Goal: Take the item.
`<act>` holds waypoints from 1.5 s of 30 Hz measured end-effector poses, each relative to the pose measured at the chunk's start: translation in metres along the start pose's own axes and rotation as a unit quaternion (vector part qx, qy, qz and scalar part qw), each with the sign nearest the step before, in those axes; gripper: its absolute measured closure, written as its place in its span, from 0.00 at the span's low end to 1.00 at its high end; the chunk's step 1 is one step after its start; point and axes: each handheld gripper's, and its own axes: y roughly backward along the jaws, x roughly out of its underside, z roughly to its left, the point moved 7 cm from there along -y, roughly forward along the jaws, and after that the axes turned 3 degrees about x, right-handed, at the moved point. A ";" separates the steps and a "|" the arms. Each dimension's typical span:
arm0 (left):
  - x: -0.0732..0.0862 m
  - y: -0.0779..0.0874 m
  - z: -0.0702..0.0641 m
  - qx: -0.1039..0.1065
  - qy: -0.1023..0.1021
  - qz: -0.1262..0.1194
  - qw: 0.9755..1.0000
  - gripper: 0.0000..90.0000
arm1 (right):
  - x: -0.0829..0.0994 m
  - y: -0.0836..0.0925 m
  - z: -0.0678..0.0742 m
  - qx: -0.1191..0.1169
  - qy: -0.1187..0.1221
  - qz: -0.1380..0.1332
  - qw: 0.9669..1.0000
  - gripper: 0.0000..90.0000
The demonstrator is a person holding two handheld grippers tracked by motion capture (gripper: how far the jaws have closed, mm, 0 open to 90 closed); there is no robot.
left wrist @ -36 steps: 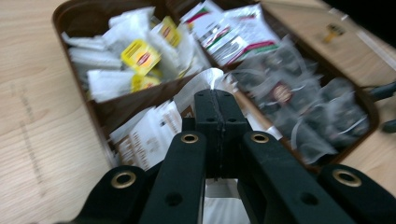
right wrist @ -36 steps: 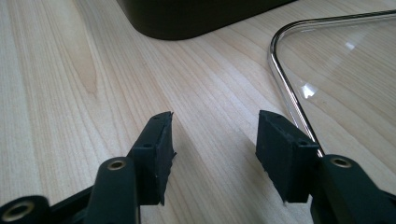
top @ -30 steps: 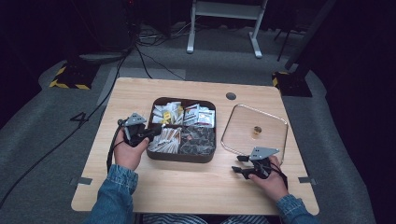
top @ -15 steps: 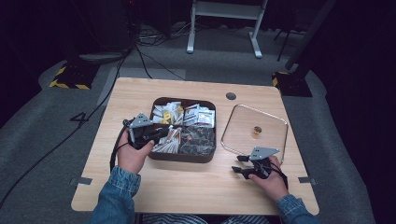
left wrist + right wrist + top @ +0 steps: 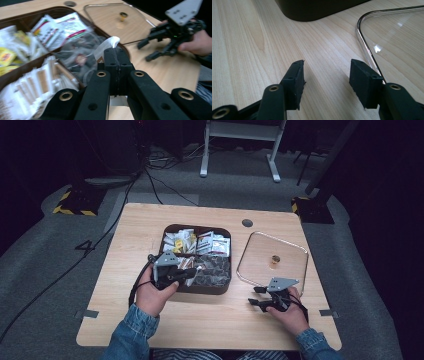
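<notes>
A dark brown compartment box (image 5: 170, 228) in the middle of the table holds several sachets and tea packets (image 5: 53, 26). My left gripper (image 5: 191, 275) hovers over the box's front part and is shut on a white paper sachet (image 5: 110, 43), whose end sticks out past the closed jaws of the left gripper (image 5: 116, 51). My right gripper (image 5: 255, 296) rests low on the wood at the front right, beside the glass lid (image 5: 260, 247). In the right gripper view the right gripper (image 5: 327, 72) is open, with bare tabletop between its jaws.
The glass lid (image 5: 392, 30), metal-rimmed with a small brass knob (image 5: 122, 15), lies flat to the right of the box (image 5: 319, 7). A round cable hole (image 5: 247, 223) sits at the table's far edge. Light wood lies bare to the left and along the front.
My left gripper has moved to the right, from the box's left edge to over its front compartments, rising slightly. The right hand has not moved.
</notes>
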 end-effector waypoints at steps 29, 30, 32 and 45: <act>0.033 -0.066 -0.058 0.106 -0.049 0.072 0.991 0.99 | 0.000 0.000 0.000 0.001 0.003 0.001 1.000 0.50; 0.035 -0.068 -0.058 0.105 -0.048 0.073 0.991 0.99 | 0.000 0.000 0.000 0.001 0.003 0.001 1.000 0.50; 0.039 -0.072 -0.058 0.105 -0.050 0.081 0.990 0.99 | 0.000 0.000 0.000 0.001 0.003 0.001 1.000 0.50; 0.061 -0.096 -0.054 0.105 -0.036 0.119 0.987 0.99 | 0.000 0.000 0.000 0.001 0.003 0.001 1.000 0.50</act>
